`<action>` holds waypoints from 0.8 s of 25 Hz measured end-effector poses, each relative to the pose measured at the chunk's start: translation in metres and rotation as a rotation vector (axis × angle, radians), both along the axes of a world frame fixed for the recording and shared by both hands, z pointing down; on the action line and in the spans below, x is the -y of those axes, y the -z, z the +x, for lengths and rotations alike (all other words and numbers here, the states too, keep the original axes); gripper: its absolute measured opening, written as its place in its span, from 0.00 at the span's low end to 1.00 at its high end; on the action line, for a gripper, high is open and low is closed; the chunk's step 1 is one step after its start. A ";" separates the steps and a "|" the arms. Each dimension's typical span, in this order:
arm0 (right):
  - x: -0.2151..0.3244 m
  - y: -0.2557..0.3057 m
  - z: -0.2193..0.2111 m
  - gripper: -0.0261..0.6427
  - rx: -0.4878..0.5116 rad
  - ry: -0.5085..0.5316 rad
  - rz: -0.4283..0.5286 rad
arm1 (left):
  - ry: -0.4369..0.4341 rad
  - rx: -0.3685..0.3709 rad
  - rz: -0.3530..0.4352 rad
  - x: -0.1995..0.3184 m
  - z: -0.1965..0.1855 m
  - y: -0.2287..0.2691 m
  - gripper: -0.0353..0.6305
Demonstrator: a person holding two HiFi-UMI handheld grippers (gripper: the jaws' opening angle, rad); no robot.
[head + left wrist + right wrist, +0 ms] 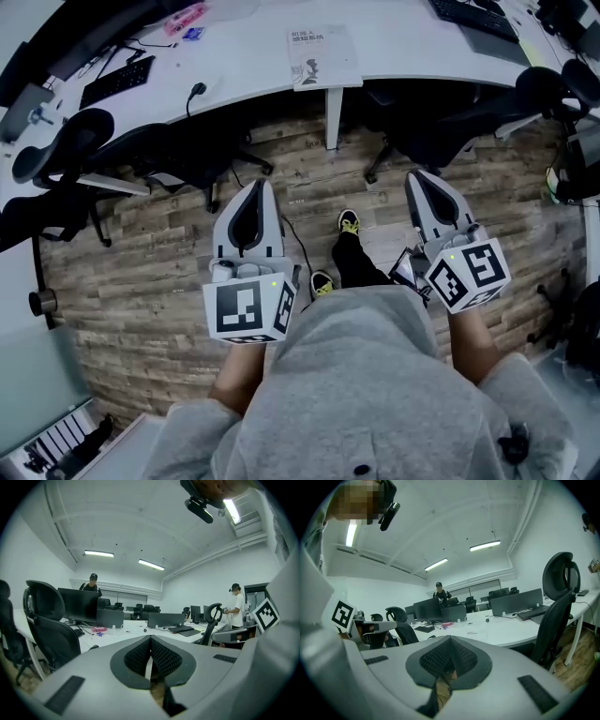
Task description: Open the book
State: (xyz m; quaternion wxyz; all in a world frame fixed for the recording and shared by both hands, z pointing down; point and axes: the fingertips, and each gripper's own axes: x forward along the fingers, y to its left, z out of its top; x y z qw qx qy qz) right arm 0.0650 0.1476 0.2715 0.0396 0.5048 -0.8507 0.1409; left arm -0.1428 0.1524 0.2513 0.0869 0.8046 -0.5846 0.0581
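A thin paperback book (pixel 322 54) is pictured lying flat at the near edge of the white bench (pixel 246 58), far ahead. The left gripper (pixel 254 190) and right gripper (pixel 421 180) are held well short of it above the wooden floor (pixel 141 291), jaws pressed together and empty. The book is judged light and floppy, and its cover is best lifted at the free edge.

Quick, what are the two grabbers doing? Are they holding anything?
Left gripper: closed, holding nothing.
Right gripper: closed, holding nothing.
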 end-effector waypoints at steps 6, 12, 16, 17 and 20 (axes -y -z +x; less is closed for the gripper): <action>0.045 -0.002 0.000 0.08 0.007 0.032 -0.015 | 0.014 0.013 -0.033 0.044 0.005 -0.007 0.06; 0.087 -0.003 -0.006 0.08 0.015 0.058 -0.023 | 0.042 0.025 -0.055 0.085 0.002 -0.010 0.06; 0.109 -0.004 -0.004 0.08 0.021 0.070 -0.032 | 0.058 0.025 -0.063 0.107 0.003 -0.010 0.06; 0.114 -0.004 -0.002 0.08 0.021 0.070 -0.035 | 0.059 0.024 -0.066 0.112 0.005 -0.011 0.06; 0.126 -0.006 0.002 0.08 0.019 0.073 -0.044 | 0.062 0.023 -0.073 0.125 0.010 -0.012 0.06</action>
